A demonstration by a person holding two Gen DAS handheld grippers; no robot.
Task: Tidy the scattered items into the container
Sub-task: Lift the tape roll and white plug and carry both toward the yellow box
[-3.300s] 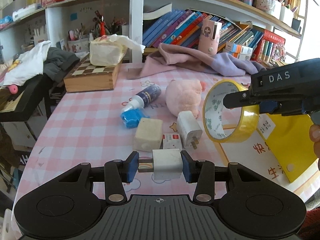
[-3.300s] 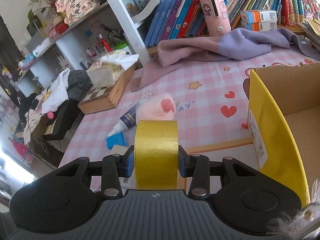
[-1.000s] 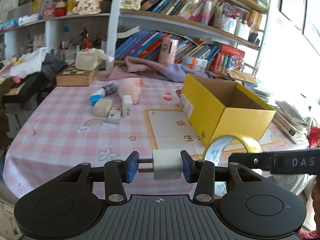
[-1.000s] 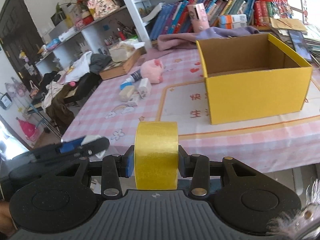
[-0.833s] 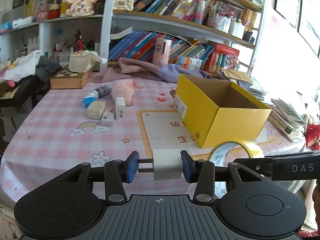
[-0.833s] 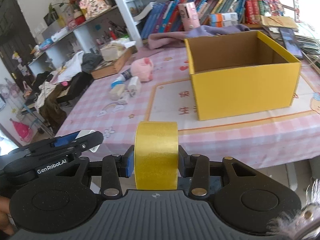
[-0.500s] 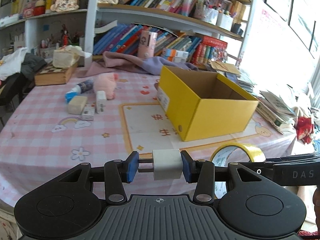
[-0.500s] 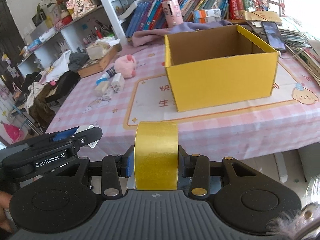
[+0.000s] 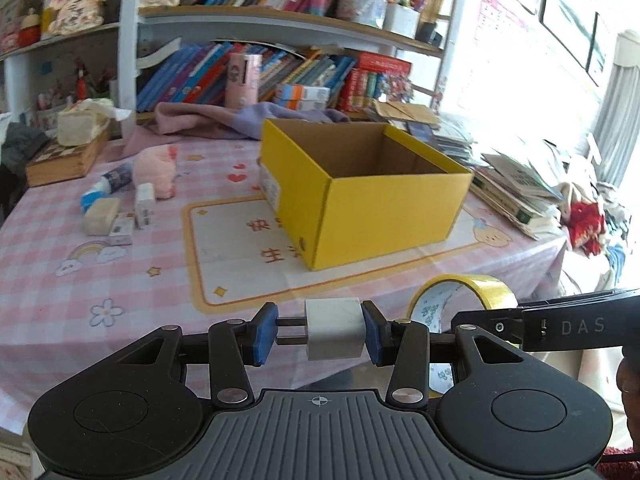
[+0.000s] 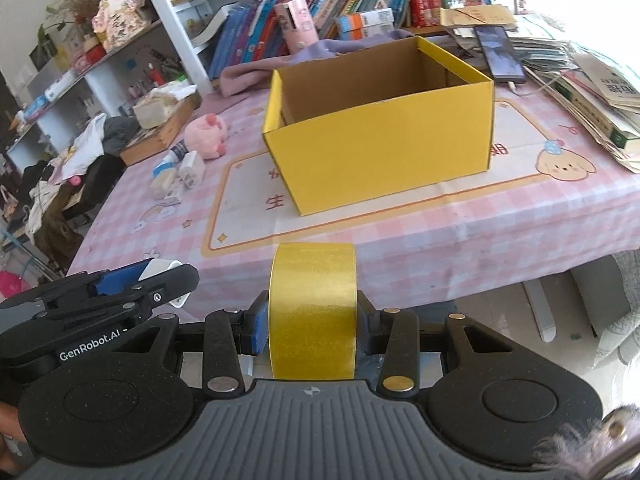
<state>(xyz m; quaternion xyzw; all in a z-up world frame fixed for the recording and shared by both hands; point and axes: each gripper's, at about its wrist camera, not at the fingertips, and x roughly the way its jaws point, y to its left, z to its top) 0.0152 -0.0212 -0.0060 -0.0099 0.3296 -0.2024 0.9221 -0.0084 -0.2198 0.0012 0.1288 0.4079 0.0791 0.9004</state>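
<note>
Tongs on the left (image 9: 320, 334) are clamped on a white plug adapter (image 9: 334, 334), its prongs against the left blue pad, while the right tongs (image 10: 312, 320) grip a roll of yellow tape (image 10: 313, 312) across its width, both held off the near edge of the tabletop (image 9: 120, 280). Beyond them the open yellow box (image 9: 384, 216) stands on the pink checked cloth, and well to its left lie a pink plush toy (image 9: 156, 168), a second white charger (image 9: 144, 202), a beige block (image 9: 102, 216) and a small bottle (image 9: 116, 176).

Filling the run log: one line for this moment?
left gripper: holds white charger | right gripper: holds yellow tape roll | yellow box: open
</note>
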